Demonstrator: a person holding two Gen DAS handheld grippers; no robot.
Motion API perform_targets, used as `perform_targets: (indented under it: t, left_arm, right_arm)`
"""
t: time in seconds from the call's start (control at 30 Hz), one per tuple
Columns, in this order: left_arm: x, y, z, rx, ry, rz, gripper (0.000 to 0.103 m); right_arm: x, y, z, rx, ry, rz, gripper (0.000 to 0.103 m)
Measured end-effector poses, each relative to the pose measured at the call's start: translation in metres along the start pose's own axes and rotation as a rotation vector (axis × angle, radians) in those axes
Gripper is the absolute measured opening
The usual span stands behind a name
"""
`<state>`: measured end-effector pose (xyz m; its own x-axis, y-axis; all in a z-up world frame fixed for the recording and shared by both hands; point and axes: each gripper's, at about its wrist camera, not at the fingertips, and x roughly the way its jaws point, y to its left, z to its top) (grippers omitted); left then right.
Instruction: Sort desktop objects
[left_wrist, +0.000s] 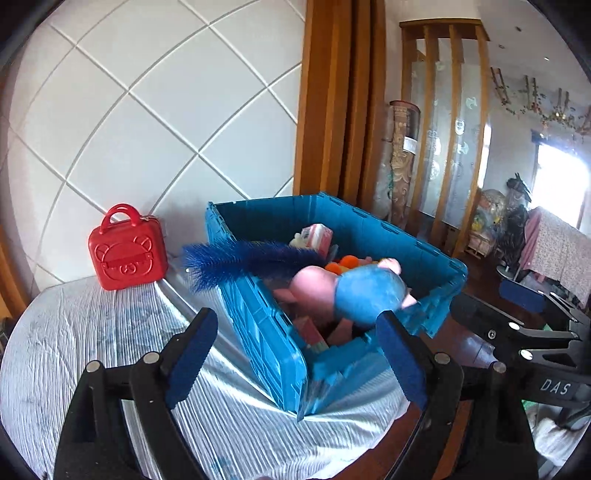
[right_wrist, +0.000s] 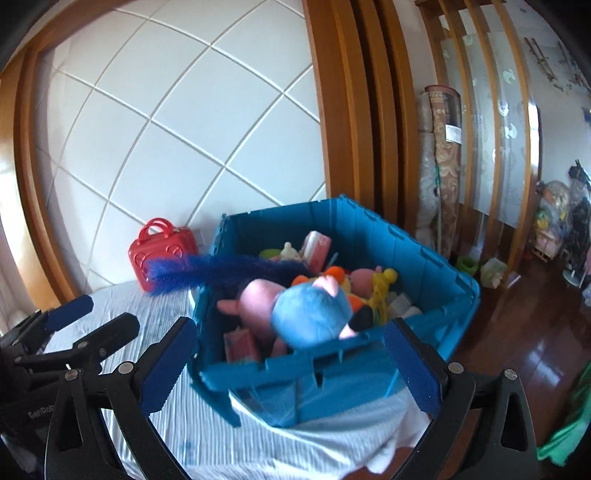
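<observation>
While both hand-held grippers, left (left_wrist: 295, 354) and right (right_wrist: 291, 369), gape empty, toys fill the crate (right_wrist: 424, 266); a red case (left_wrist: 127, 249) remains on the table (left_wrist: 92, 332).

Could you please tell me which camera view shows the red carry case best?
The left wrist view: the red carry case stands fully visible, bear face showing. In the right wrist view it looks smaller and the blue brush partly covers it.

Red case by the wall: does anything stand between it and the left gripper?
No. The red case stands on the striped cloth left of the blue crate. The open, empty left gripper has bare cloth toward it; the blue brush overhangs nearby.
</observation>
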<state>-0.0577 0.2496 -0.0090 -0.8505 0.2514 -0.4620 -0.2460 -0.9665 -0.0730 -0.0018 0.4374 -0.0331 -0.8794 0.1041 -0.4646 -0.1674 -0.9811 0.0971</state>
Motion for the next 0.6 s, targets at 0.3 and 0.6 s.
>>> perform_targets:
  t: [0.3, 0.6]
  left_arm:
    - [-0.023, -0.013, -0.007, 0.028, -0.003, -0.016, 0.088]
    - [-0.022, -0.02, -0.006, 0.024, -0.003, -0.019, 0.088]
  right_arm:
    - [-0.038, 0.004, -0.015, -0.008, -0.018, -0.072, 0.103]
    - [-0.047, -0.002, -0.013, -0.003, -0.024, -0.099, 0.103]
